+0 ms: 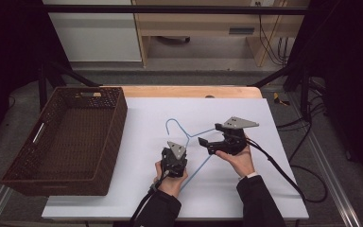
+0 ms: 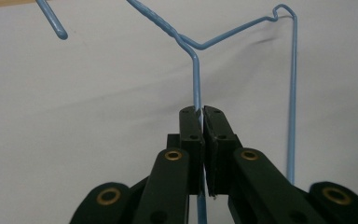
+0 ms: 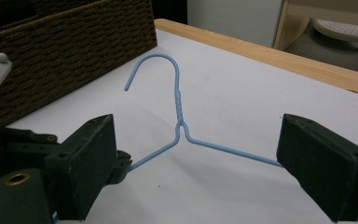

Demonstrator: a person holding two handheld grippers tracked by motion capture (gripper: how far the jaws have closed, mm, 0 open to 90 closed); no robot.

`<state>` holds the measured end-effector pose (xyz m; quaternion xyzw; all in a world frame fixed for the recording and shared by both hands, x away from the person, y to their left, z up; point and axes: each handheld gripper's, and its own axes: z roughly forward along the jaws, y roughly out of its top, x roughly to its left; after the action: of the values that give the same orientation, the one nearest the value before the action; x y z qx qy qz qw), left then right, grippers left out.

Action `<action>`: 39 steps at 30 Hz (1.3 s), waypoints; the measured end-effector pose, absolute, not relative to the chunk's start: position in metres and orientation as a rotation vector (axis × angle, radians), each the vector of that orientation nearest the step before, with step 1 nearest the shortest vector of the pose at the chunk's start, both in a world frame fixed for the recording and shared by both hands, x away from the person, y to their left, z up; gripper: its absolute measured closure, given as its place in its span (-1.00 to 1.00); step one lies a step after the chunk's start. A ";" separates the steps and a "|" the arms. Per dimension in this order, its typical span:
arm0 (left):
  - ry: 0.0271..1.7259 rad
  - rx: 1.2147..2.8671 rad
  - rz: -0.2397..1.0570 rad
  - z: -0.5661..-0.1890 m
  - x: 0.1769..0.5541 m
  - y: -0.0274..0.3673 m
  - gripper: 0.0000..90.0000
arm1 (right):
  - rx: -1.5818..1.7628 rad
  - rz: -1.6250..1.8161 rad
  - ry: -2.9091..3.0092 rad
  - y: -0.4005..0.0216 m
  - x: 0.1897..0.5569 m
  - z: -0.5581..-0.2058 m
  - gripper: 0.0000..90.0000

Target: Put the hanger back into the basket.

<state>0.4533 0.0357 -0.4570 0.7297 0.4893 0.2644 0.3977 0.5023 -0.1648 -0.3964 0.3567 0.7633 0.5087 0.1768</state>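
A blue wire hanger (image 1: pixel 187 134) lies on the white sheet, hook toward the basket. My left gripper (image 1: pixel 175 153) sits at the hanger's left arm. In the left gripper view the left gripper (image 2: pixel 200 112) is shut on that thin blue wire (image 2: pixel 196 79). My right gripper (image 1: pixel 209 134) is to the right of it, held by a hand, with its jaws wide apart around the hanger's right arm. In the right gripper view the right gripper (image 3: pixel 205 161) is open, and the hanger's twisted neck (image 3: pixel 178 105) lies ahead between the two pads without touching them.
An empty brown wicker basket (image 1: pixel 119 124) stands at the left edge of the white sheet (image 1: pixel 246 189) and appears as a wall (image 3: pixel 65 42) in the right gripper view. The wooden table edge (image 1: pixel 189 91) runs along the back. Cables trail off to the right.
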 end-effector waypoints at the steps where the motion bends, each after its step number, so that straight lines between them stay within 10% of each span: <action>1: 1.236 1.847 0.673 -0.457 0.453 0.036 0.94 | 1.005 1.441 2.162 -0.163 0.505 -0.397 -0.70; 14: 1.213 1.851 0.694 -0.456 0.449 0.035 0.94 | 0.983 1.367 2.223 -0.136 0.530 -0.401 -0.62; 39: 1.193 1.853 0.692 -0.455 0.447 0.033 0.94 | 0.991 1.331 2.355 -0.106 0.552 -0.424 0.32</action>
<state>0.4473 0.0332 -0.4550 0.7337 0.4725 0.2740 0.4041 0.5515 -0.1056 -0.4242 0.3410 0.8105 0.4580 0.1301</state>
